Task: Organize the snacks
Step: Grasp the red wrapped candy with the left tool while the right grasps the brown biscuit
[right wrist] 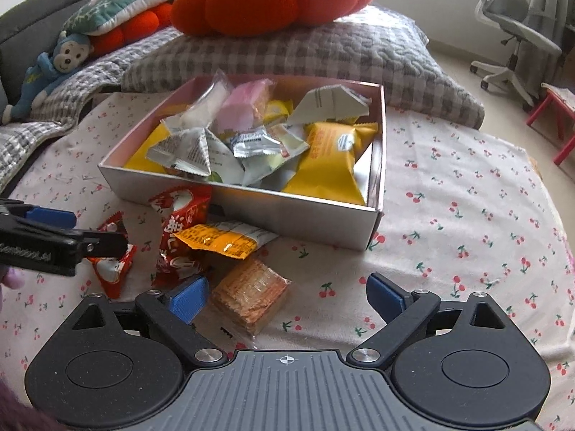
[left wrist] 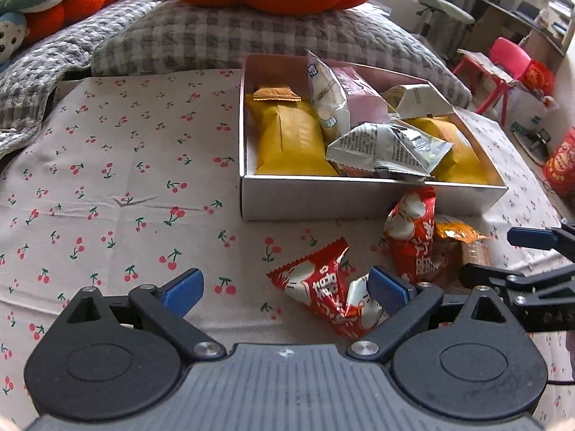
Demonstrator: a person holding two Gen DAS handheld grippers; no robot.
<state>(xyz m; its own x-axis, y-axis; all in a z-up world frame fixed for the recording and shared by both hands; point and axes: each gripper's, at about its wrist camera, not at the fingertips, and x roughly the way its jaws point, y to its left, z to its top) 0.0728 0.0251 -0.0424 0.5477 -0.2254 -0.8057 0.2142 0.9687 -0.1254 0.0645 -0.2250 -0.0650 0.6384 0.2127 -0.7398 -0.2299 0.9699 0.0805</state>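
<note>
Presently, a cherry-print sheet (right wrist: 449, 186) carries a white box (right wrist: 287, 212) filled with snack packets. Before it lie red packets (left wrist: 323, 287), an orange packet (right wrist: 219, 239) and a cracker pack (right wrist: 251, 294). Left gripper (left wrist: 284, 287) and right gripper (right wrist: 287, 294): jaws apart, holding nothing.

Black claw (left wrist: 284, 292) — blue pads, silver screws

Bright daylight (soft shadows), fisheye-warped edges.

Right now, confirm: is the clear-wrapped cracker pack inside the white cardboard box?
No: the cracker pack lies on the cherry-print cloth outside the box.
</note>
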